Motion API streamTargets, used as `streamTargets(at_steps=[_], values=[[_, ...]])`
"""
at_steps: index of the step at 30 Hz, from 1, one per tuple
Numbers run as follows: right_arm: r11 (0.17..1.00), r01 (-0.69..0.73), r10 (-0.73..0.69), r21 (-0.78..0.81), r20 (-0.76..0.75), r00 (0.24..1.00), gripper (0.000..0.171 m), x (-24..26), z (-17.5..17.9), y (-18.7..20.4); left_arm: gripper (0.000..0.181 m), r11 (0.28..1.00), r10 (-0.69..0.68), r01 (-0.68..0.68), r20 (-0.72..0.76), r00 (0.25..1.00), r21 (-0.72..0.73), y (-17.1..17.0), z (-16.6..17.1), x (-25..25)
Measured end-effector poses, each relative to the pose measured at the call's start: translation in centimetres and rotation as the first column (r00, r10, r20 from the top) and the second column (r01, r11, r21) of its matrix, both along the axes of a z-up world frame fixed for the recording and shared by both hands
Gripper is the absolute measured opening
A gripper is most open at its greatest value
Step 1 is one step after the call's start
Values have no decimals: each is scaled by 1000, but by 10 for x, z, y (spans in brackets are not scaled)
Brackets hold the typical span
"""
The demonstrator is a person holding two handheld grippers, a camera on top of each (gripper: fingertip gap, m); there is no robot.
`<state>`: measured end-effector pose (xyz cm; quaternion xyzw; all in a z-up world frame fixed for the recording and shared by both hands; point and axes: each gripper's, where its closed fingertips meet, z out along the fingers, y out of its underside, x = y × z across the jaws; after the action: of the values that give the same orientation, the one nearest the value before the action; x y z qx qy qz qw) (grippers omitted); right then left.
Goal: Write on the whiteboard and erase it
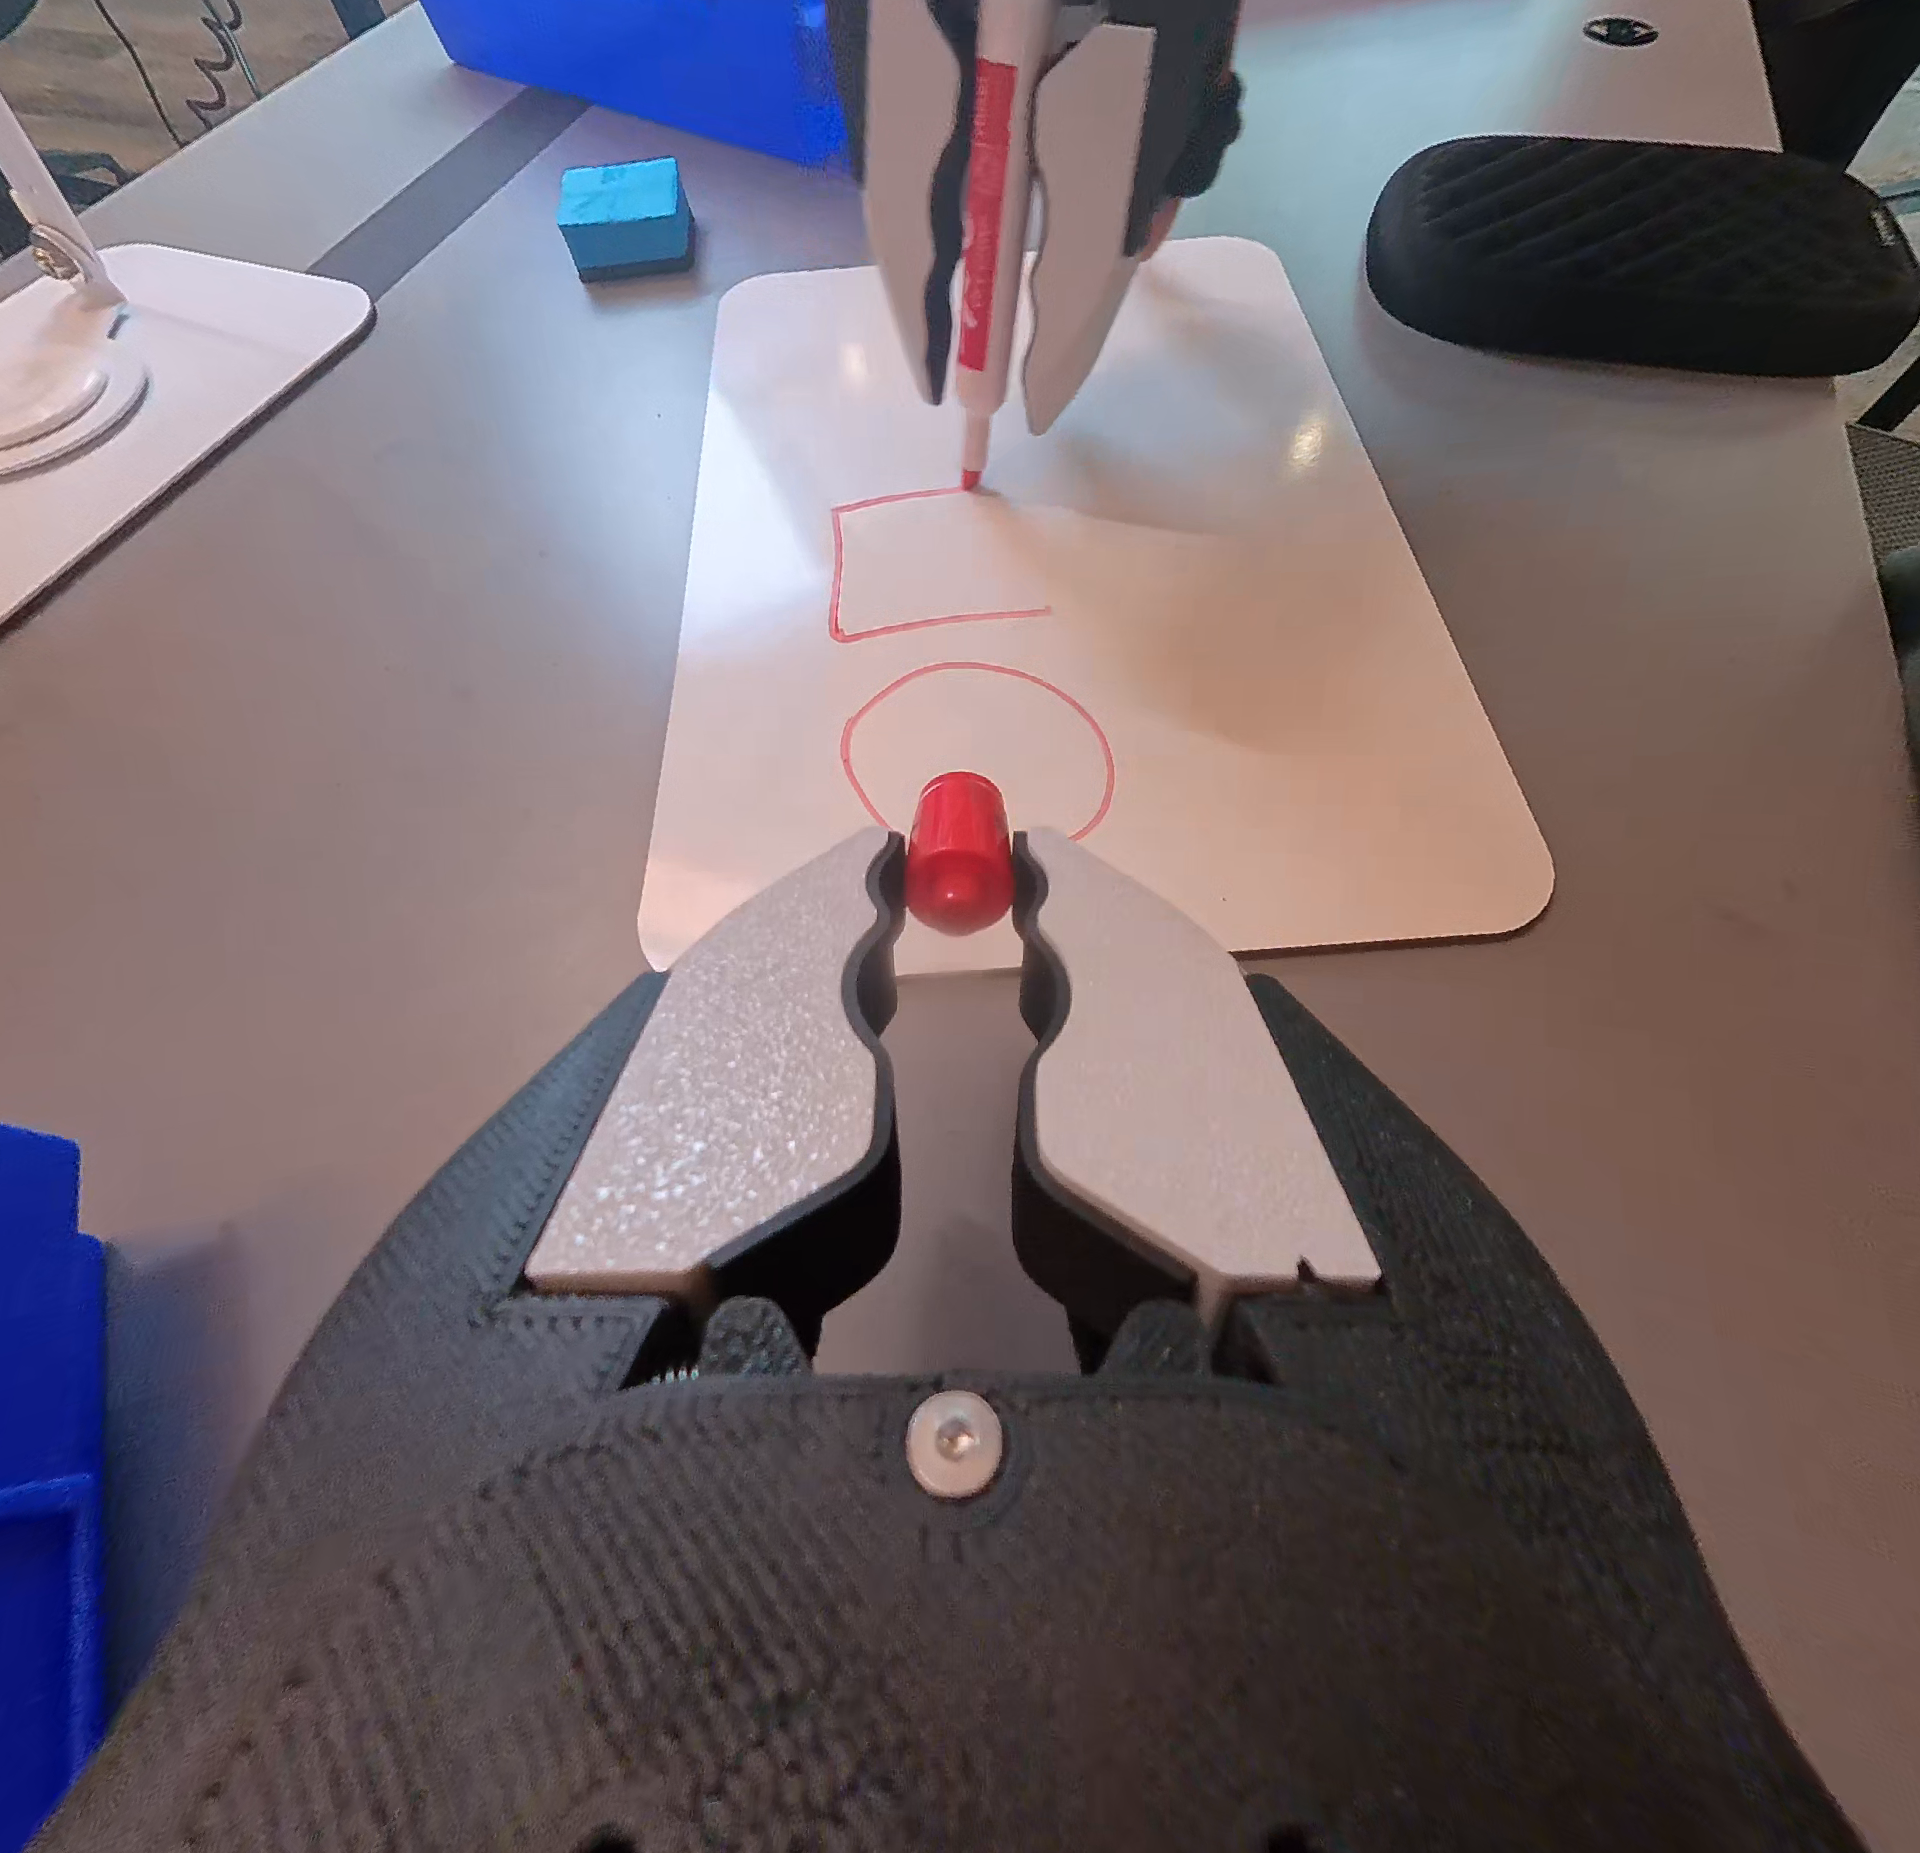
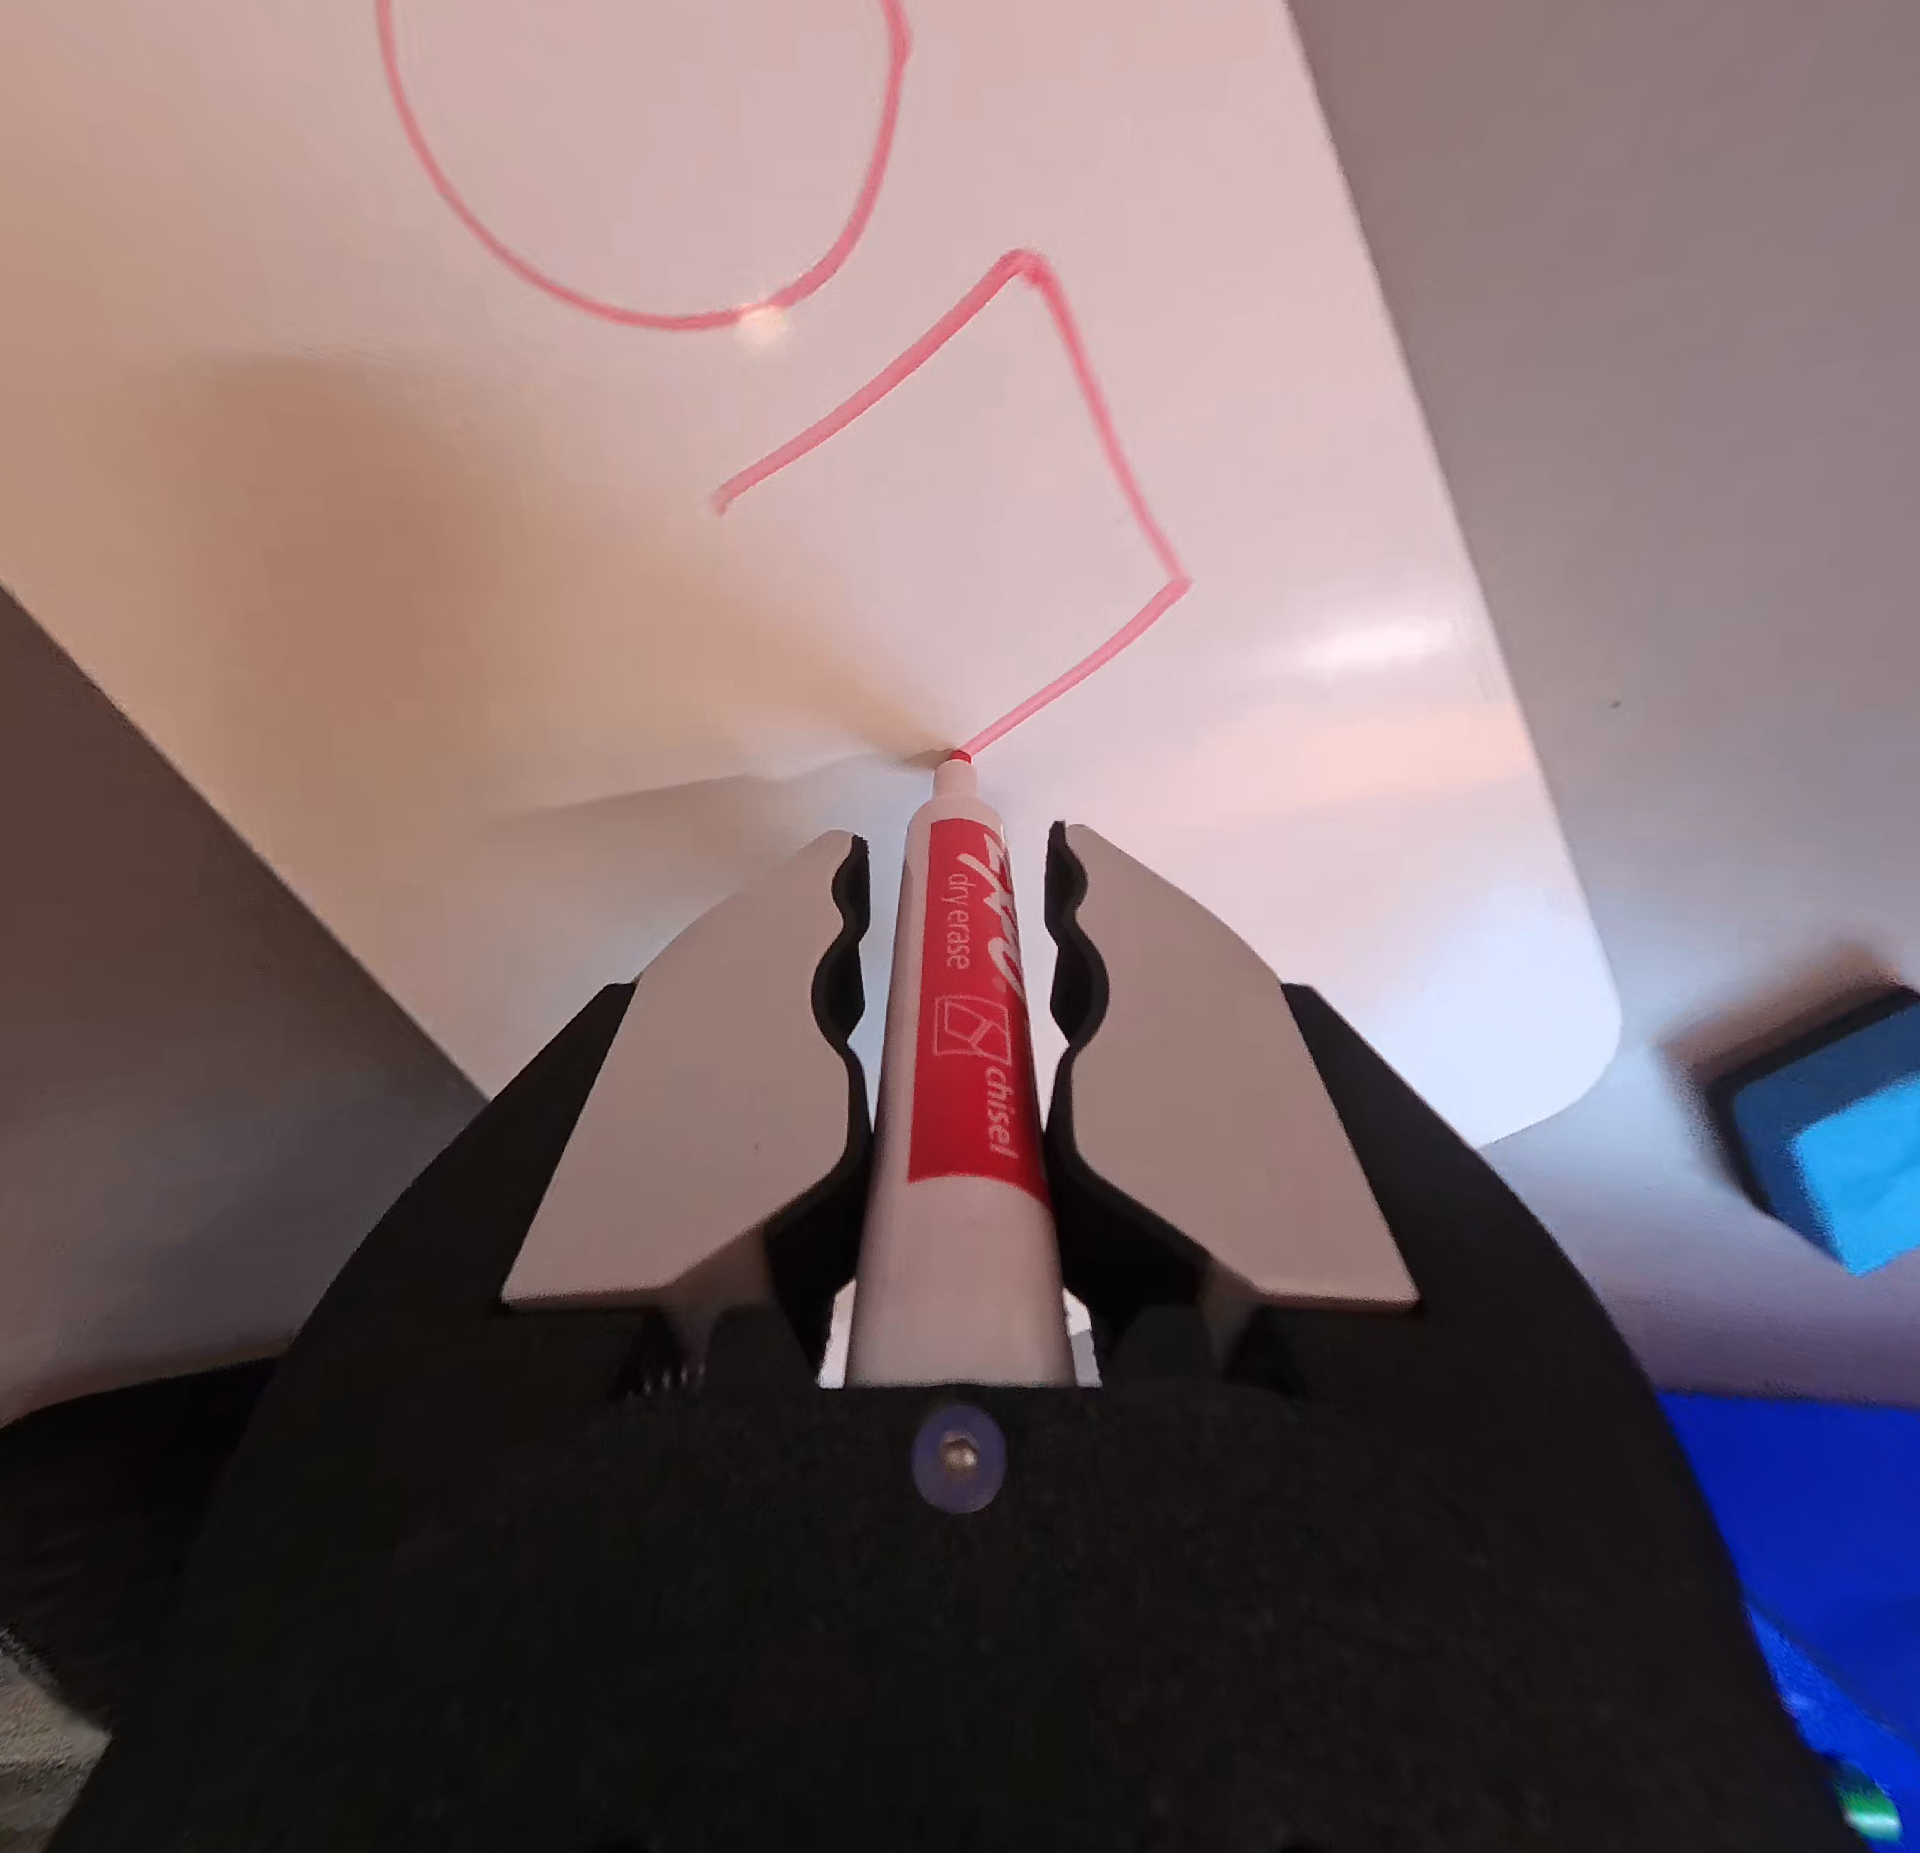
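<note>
A white whiteboard (image 1: 1195,577) lies flat on the grey table. It bears a red circle (image 1: 977,743) and a red square (image 1: 935,567) open on its right side. My left gripper (image 1: 956,853) is shut on the red marker cap (image 1: 956,853) above the board's near edge. My right gripper (image 2: 956,847) is shut on the red dry-erase marker (image 2: 961,1014), whose tip touches the board at the square's top line. The right gripper also shows in the left wrist view (image 1: 987,401), above the board's far half. The whiteboard (image 2: 416,401) fills the right wrist view.
A blue eraser block (image 1: 623,219) sits on the table left of the board's far end, also in the right wrist view (image 2: 1839,1128). A blue bin (image 1: 644,27) stands behind it. A black cushion (image 1: 1631,255) lies at the right. A white lamp base (image 1: 62,390) is at the left.
</note>
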<state>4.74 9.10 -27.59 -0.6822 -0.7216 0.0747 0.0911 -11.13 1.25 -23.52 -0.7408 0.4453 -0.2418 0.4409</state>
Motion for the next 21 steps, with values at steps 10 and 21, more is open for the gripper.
streamTargets(at_steps=[10,21], values=[[999,-53,52,-11,-45,998,33,-17,0,-29,19,1000,-7,7,-9,1000,2,-1,-1,2],[999,39,-38,1,-165,986,34,-15,21,-6,19,1000,-9,9,3,1000,2,-1,1,1]])
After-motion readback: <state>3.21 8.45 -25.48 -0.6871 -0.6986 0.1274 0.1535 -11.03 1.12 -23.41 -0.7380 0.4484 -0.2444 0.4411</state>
